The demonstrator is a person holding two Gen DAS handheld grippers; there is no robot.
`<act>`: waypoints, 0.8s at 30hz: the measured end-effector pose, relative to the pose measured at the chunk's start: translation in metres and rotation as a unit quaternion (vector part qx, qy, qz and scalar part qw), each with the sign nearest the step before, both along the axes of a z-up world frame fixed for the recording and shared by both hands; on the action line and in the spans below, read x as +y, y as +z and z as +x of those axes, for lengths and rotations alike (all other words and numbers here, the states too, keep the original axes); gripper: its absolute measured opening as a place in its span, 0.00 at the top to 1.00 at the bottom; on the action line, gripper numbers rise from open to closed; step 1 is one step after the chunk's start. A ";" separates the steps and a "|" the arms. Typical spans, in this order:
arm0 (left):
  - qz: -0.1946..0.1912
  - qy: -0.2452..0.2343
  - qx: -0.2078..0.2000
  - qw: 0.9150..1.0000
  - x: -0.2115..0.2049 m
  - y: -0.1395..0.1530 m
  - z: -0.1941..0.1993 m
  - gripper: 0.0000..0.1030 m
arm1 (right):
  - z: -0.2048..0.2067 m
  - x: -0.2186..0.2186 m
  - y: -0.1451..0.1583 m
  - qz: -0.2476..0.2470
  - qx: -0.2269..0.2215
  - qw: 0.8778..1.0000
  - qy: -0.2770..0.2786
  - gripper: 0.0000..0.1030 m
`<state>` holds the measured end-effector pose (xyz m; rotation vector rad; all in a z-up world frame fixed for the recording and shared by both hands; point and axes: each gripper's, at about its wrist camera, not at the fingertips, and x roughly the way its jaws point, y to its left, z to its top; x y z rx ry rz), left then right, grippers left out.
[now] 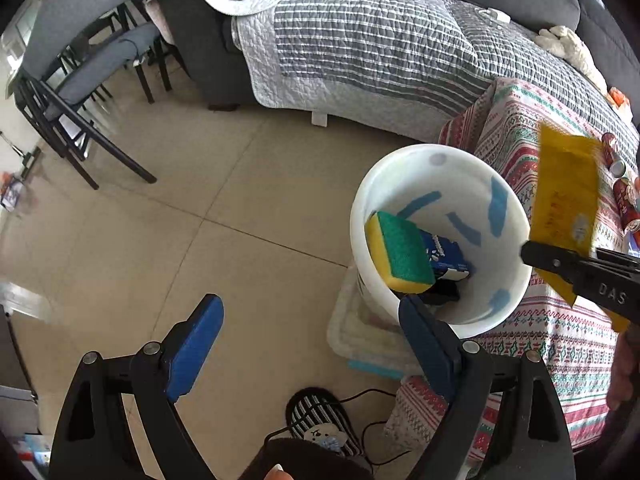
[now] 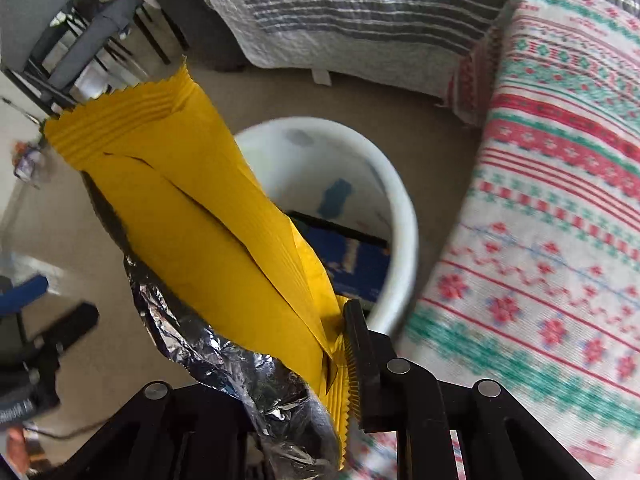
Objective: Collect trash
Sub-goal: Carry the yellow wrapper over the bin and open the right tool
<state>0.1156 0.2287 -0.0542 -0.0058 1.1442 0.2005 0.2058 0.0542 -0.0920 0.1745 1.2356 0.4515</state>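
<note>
Sofa (image 1: 360,40) under a grey striped quilt (image 1: 360,48) spans the far side, well beyond both tongs; dark-framed chairs (image 1: 80,80) stand far off to the left of the left tongs. Tiled floor (image 1: 180,200) lies directly below the left tongs. Table under a red, green and white patterned cloth (image 1: 560,340) sits to the right of the left tongs and just right of the right tongs' fingers; several cans (image 1: 618,184) lie on it at its far right edge. White bucket (image 1: 440,184) stands on the floor against the table edge, just ahead of both tongs; in the left wrist view the right-hand blue finger overlaps its near rim, contact cannot be told. Inside the bucket: a yellow-and-green sponge (image 1: 400,252) leaning on the near-left wall, and a blue packet (image 1: 448,256) just beside it, deeper in. Yellow wrapper (image 2: 208,208), torn open with silver foil lining showing at its lower end, sticks up and forward from the right tongs (image 2: 280,380), its top over the near-left rim of the bucket; the right finger's ribbed pad touches its lower edge, the left finger is hidden behind foil, so a firm clench cannot be told. Left tongs (image 1: 308,344) are released, blue fingers spread wide with nothing between them but floor. A striped slipper (image 1: 320,420) and a black cable (image 1: 372,400) lie on the floor just below the left tongs.
</note>
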 end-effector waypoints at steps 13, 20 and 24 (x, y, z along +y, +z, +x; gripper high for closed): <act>-0.012 -0.018 -0.012 1.000 -0.025 0.011 -0.002 0.10 | -0.020 -0.043 0.034 0.003 -0.044 0.998 -0.046 0.27; -0.021 -0.029 -0.012 0.999 -0.042 0.015 0.000 0.05 | -0.031 -0.085 0.032 -0.004 -0.010 0.998 -0.069 0.28; -0.025 -0.026 -0.006 0.999 -0.039 0.013 -0.001 0.05 | -0.029 -0.080 0.019 -0.005 0.010 0.999 -0.053 0.44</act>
